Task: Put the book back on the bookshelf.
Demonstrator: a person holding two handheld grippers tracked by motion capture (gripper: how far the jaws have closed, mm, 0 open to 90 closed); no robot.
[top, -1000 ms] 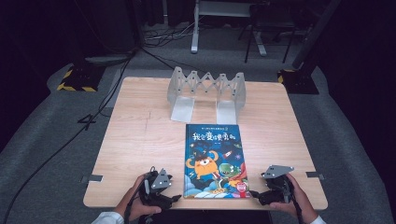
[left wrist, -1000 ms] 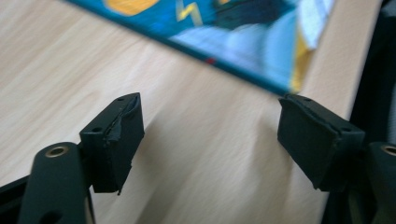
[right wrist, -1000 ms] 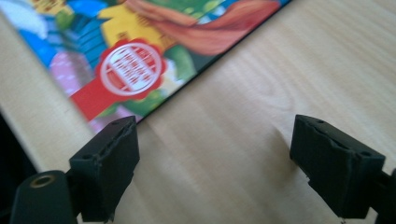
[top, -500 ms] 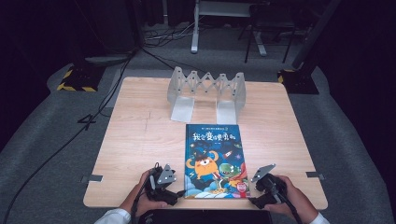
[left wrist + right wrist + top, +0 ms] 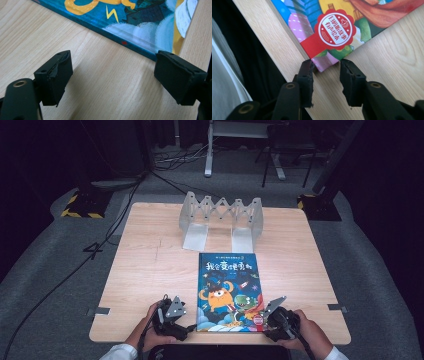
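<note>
**Two hand-held grippers at the near corners of the book**

The book lies flat on the counter, cover up, its near edge close to the counter's front edge. Behind it stands a folding rack, well apart from the hands.

The left hand-held gripper is released: its jaws stand wide and have just been opening, with bare wood between them. One pad is just beside the book's near left corner.

The right hand-held gripper has just been closing. Its jaws stand narrow at the book's near right corner, below the red seal. The corner tip lies at the gap, beside one pad; whether the pads press it, I cannot tell.
</note>
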